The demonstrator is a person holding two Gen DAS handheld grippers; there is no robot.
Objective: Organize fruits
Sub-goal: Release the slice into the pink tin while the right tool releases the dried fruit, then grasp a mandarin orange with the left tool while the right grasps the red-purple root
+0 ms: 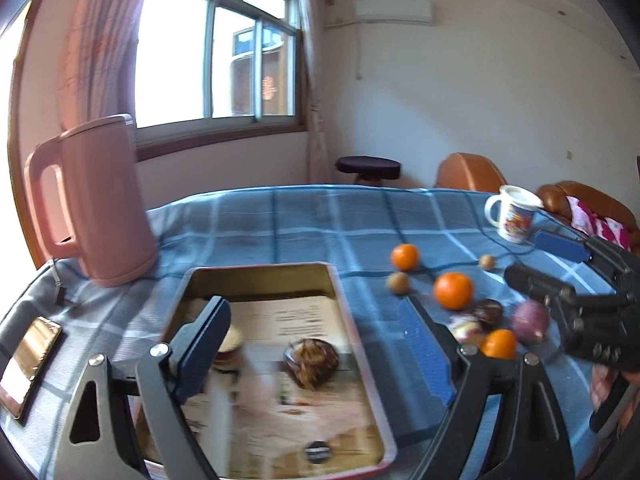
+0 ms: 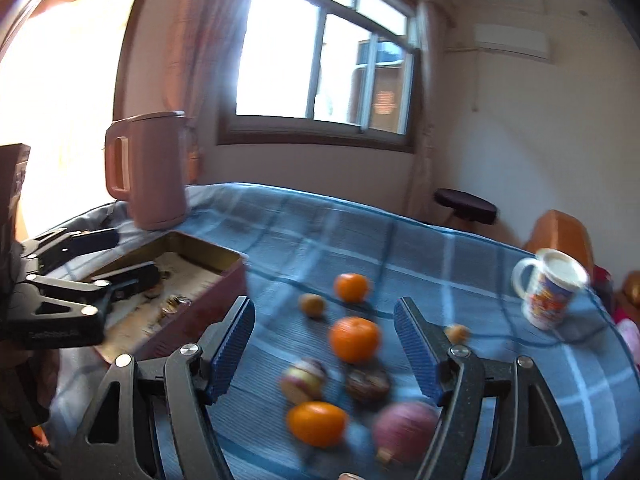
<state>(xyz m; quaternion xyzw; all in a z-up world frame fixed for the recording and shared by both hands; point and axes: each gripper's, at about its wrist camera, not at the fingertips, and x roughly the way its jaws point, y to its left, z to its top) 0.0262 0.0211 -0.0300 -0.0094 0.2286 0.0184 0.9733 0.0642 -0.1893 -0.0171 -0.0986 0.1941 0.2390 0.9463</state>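
Note:
A metal tray (image 1: 256,276) lined with printed paper holds a dark brown fruit (image 1: 311,362) and a second item half hidden behind one finger. My left gripper (image 1: 316,344) hovers open over the tray, its pads touching nothing. On the blue checked cloth to the right lie three oranges (image 2: 354,338), small brown round fruits (image 2: 312,305), a dark fruit (image 2: 367,384), a pale striped fruit (image 2: 303,378) and a reddish-purple one (image 2: 404,430). My right gripper (image 2: 325,348) is open above this cluster, with the middle orange framed between its fingers but not touched.
A pink kettle (image 1: 100,200) stands behind the tray at the left. A printed white mug (image 2: 550,292) sits at the right edge of the table. A phone (image 1: 28,360) lies at the near left. A dark stool (image 1: 368,168) and brown chairs (image 1: 468,172) are beyond the table.

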